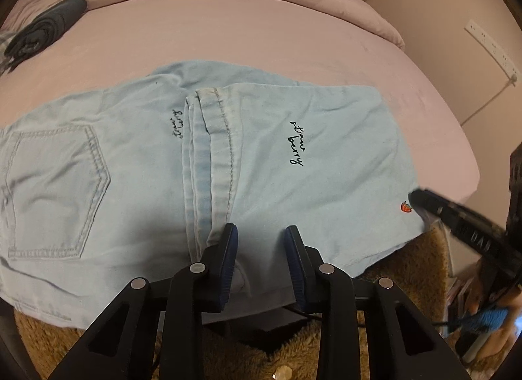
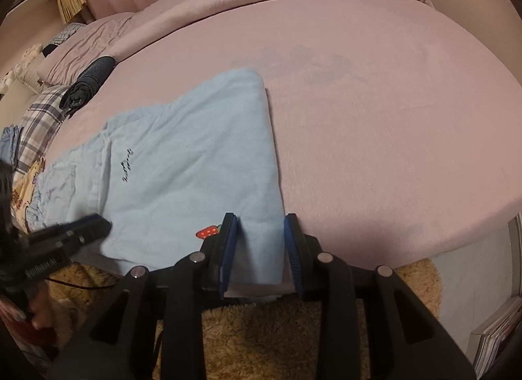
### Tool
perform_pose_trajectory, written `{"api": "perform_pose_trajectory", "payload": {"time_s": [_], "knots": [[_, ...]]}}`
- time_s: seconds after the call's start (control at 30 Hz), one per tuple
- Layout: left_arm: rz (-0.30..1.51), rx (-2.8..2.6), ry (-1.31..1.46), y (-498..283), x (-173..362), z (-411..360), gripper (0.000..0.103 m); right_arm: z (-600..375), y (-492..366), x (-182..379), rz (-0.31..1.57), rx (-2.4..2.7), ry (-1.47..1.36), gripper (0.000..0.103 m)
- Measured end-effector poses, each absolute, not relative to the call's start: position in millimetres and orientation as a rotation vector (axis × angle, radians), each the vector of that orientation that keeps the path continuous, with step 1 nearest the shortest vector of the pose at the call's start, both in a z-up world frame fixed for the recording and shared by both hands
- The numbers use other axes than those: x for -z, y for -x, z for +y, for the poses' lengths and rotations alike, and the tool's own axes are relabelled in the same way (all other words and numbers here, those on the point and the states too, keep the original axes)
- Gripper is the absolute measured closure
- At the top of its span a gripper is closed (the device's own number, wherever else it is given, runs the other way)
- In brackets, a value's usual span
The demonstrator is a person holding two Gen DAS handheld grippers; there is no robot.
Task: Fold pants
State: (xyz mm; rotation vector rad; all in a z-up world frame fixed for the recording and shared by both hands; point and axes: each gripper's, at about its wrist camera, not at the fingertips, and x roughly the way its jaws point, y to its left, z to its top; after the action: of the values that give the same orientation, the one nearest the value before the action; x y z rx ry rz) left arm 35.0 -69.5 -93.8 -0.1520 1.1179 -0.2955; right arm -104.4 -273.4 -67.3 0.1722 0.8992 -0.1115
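Pink bed (image 2: 375,92) carries the pants (image 1: 137,164), legs already doubled back to the seat. Both jaws wide, nothing held: my left gripper (image 1: 261,229) by the hem, right gripper (image 2: 260,220) straddling the fold edge. Approx one fold left, I reckon.

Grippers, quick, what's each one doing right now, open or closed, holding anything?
Left gripper: open, fingers straddling the pants near edge, not clamped.
Right gripper: open, around the pants' folded edge, not clamped.

Pale blue pants (image 1: 137,158) with black script and a red strawberry patch (image 1: 405,207) lie on a pink bed (image 2: 375,118), beside a grey-and-white plaid cloth (image 2: 39,125), above a tan shaggy rug (image 2: 261,331)
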Motion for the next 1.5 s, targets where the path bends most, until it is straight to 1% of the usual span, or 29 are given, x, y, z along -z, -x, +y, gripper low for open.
{"api": "perform_pose_trajectory", "payload": {"time_s": [0.1,0.2,0.3,0.33,0.37,0.43,0.6,0.77,0.93,1.13,1.23,1.33,1.47,1.5], "knots": [[1.121,0.3,0.174,-34.9,93.2,-65.0,0.07,-269.8,92.1,53.5,0.86,0.157,-0.101,0.071],[1.118,0.306,0.195,-33.5,93.1,-61.5,0.07,-271.9,72.3,52.2,0.844,0.132,-0.123,0.07],[1.12,0.307,0.188,-31.6,92.6,-59.6,0.07,-280.2,50.4,82.3,0.922,0.138,-0.171,0.07],[1.122,0.306,0.185,-32.1,92.7,-59.0,0.07,-281.2,49.0,90.4,0.916,0.139,-0.179,0.069],[1.123,0.305,0.181,-34.2,92.5,-60.9,0.07,-280.9,54.4,92.1,0.847,0.131,-0.174,0.069],[1.122,0.304,0.177,-33.5,92.7,-59.6,0.07,-281.1,60.3,91.6,0.83,0.124,-0.174,0.069],[1.131,0.296,0.18,-36.3,93.0,-63.0,0.07,-279.8,76.7,84.8,0.869,0.116,-0.19,0.069],[1.132,0.296,0.18,-37.3,93.0,-63.9,0.07,-278.8,102.1,89.1,0.863,0.099,-0.235,0.069],[1.127,0.3,0.187,-36.5,91.3,-62.5,0.07,-272.6,120.5,92.0,0.896,0.098,-0.272,0.069],[1.126,0.33,0.226,-34.1,87.3,-49.9,0.069,-271.4,125.3,80.5,0.941,0.098,-0.292,0.066],[1.119,0.308,0.214,-30.9,83.0,-44.9,0.069,-271.0,117.9,61.5,0.883,0.108,-0.225,0.066],[1.119,0.237,0.19,-27.0,76.7,-35.4,0.069,-277.6,104.5,47.6,0.842,0.14,-0.22,0.066],[1.095,0.195,0.263,-19.1,66.2,-0.5,0.069,-268.2,84.4,42.9,0.819,0.092,-0.243,0.066],[1.086,0.176,0.284,-16.0,64.3,10.6,0.067,-261.9,79.6,44.1,0.82,0.067,-0.24,0.066]]}}
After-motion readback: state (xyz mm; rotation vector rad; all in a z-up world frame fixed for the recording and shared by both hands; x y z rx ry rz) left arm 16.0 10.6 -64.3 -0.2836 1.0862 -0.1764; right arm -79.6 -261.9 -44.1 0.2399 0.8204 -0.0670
